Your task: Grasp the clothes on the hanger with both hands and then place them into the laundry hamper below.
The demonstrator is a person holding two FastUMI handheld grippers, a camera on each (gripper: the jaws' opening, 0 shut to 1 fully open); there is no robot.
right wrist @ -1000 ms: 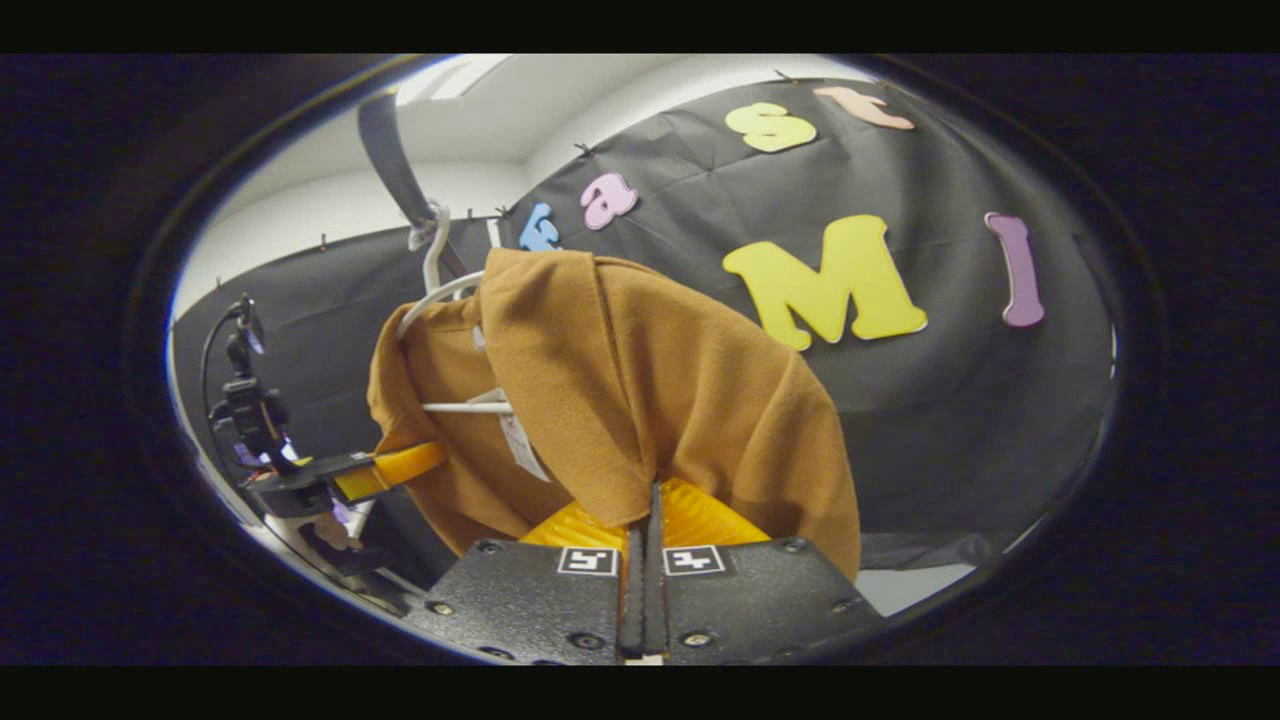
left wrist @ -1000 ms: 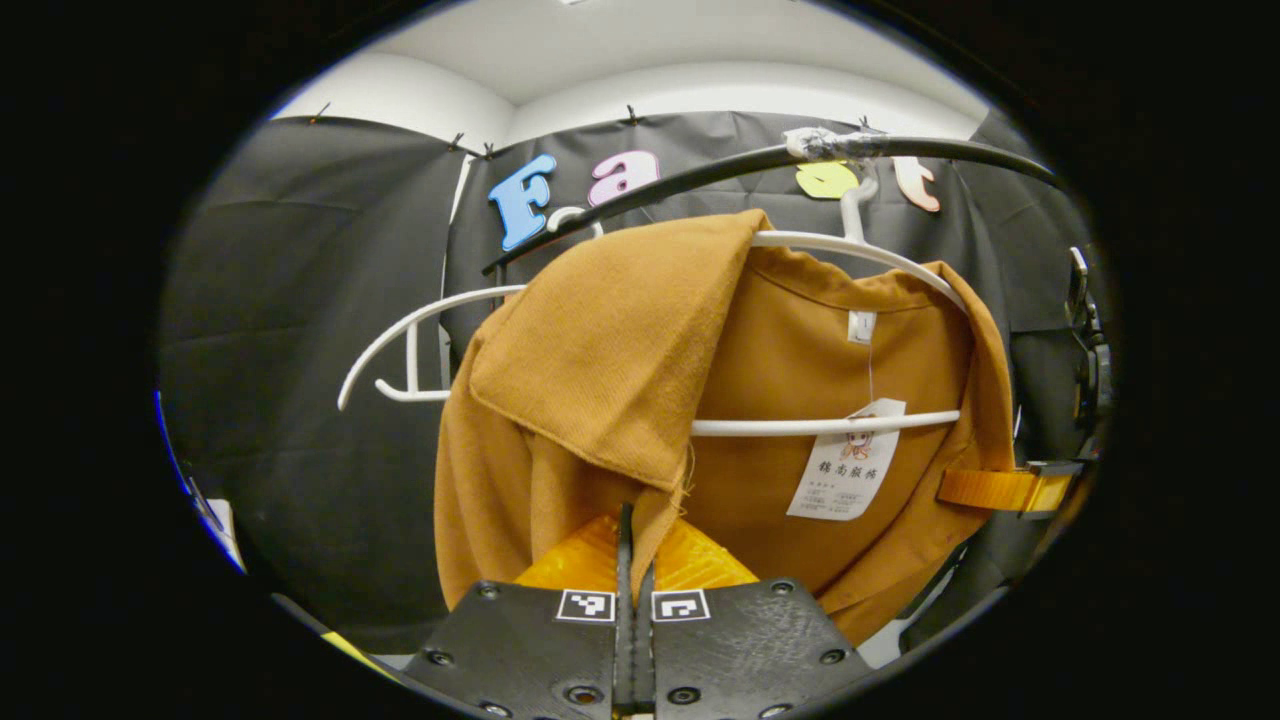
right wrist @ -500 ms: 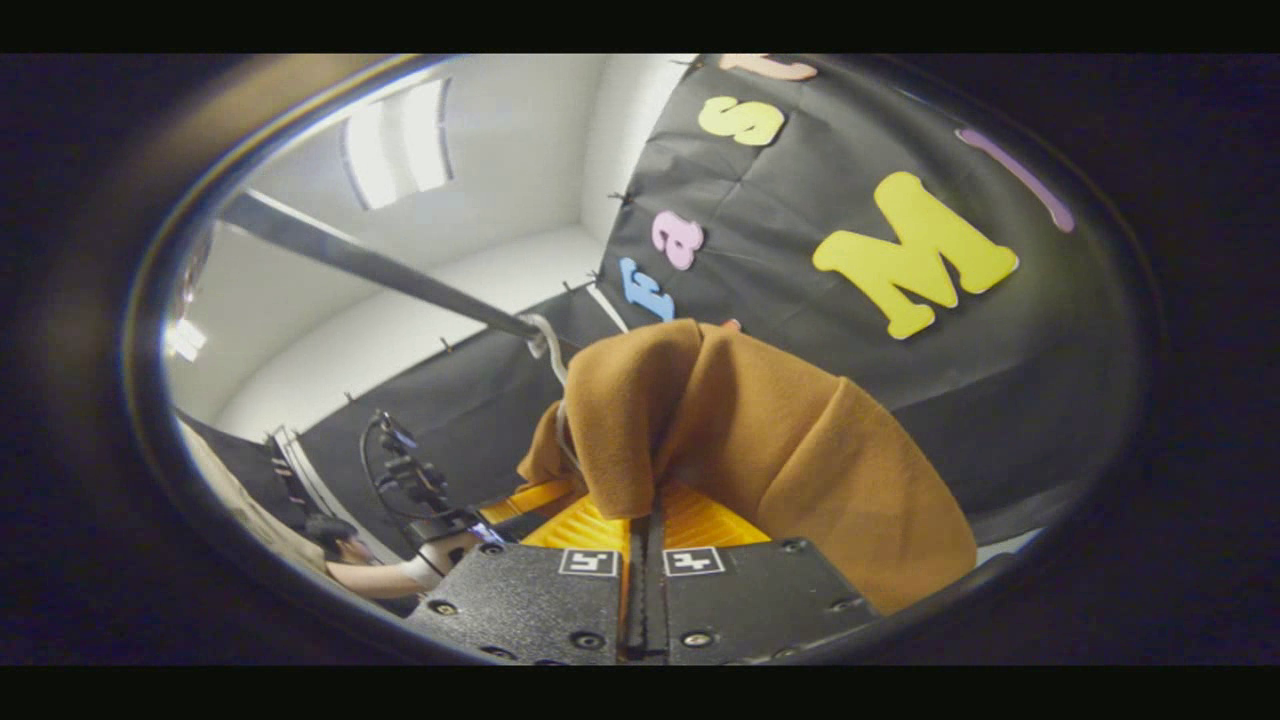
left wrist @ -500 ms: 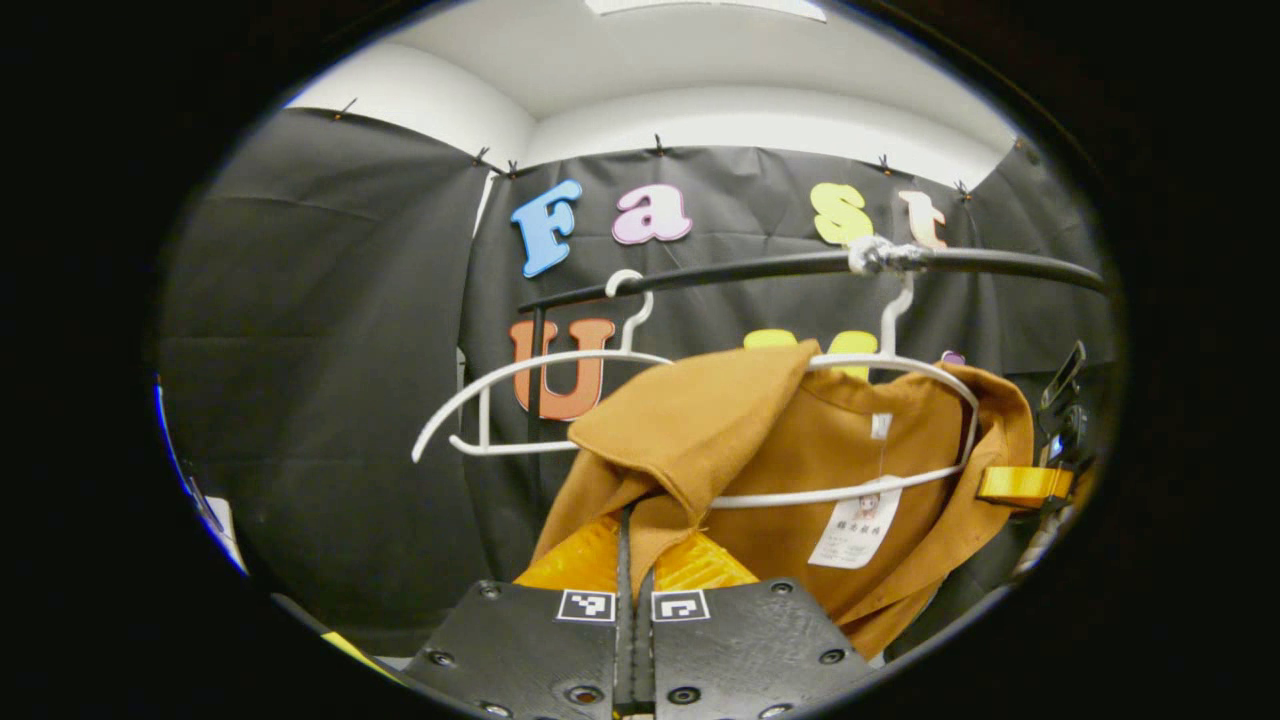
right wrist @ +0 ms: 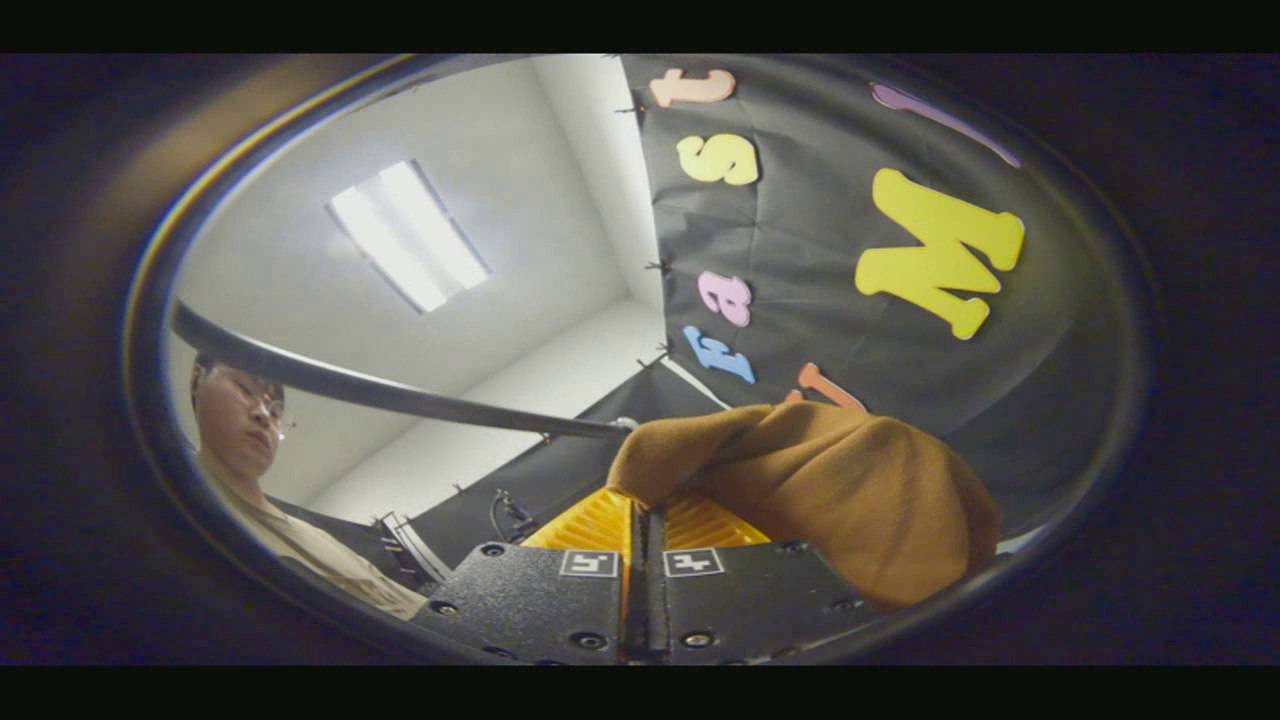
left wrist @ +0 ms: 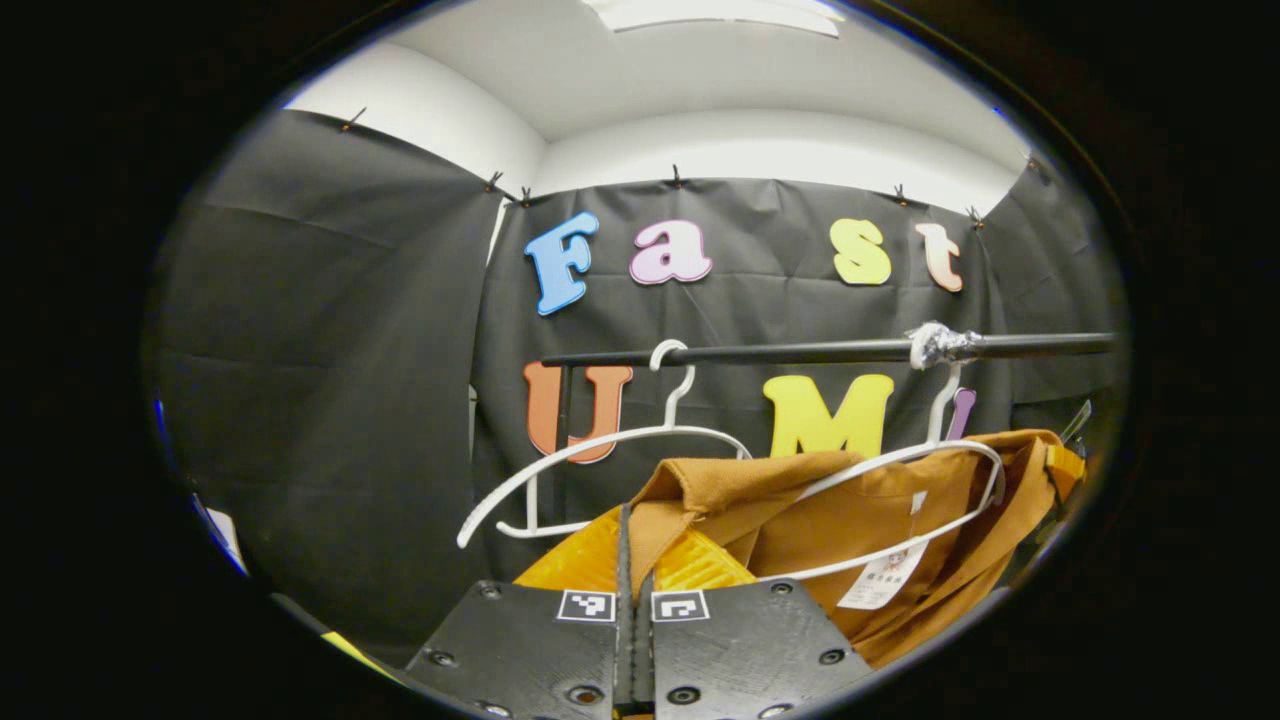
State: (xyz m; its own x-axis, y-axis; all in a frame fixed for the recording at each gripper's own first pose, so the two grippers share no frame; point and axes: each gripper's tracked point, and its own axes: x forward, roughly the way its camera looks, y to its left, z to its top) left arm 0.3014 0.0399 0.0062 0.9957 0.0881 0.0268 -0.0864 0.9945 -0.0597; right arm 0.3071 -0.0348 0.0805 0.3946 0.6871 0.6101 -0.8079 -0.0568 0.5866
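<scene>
**Two grippers pinch one brown garment, part-way off its hanger**

Left gripper: fingers closed on a fold of the brown garment, which drapes toward 3 o'clock over the white hanger under the black rail. An empty hanger sits at 10 o'clock. Right gripper: closed on a bunched edge of the same cloth, tilted steeply upward. Judgement: soft, light, limp fabric; pinch folds, not single layers. Hamper unseen.

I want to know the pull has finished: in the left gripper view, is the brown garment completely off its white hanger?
No, the brown garment is draped around the white hanger, whose lower bar crosses in front of its fabric.
</scene>
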